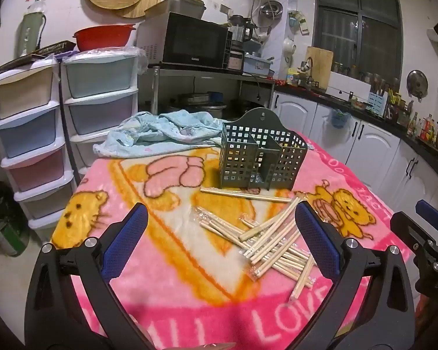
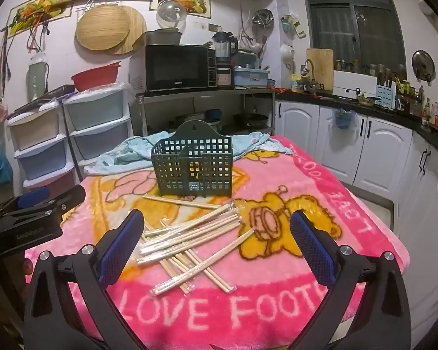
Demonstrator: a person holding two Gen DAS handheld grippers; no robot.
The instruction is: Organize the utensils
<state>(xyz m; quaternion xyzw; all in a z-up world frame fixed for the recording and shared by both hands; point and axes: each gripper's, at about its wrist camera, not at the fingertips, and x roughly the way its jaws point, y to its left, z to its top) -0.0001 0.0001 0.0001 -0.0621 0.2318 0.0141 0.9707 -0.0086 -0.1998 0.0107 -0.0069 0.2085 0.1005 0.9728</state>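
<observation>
Several wooden chopsticks, some in clear wrappers, lie in a loose pile on a pink cartoon blanket. One pair lies apart just in front of a dark green perforated utensil holder, which stands upright behind the pile. My left gripper hovers open above the blanket, the pile near its right finger. My right gripper is open too, hovering over the pile. Each gripper shows at the edge of the other's view. Nothing is held.
A crumpled light blue cloth lies behind the holder. Stacked plastic drawers stand left of the table, a shelf with a microwave behind it, and white cabinets under a cluttered counter to the right.
</observation>
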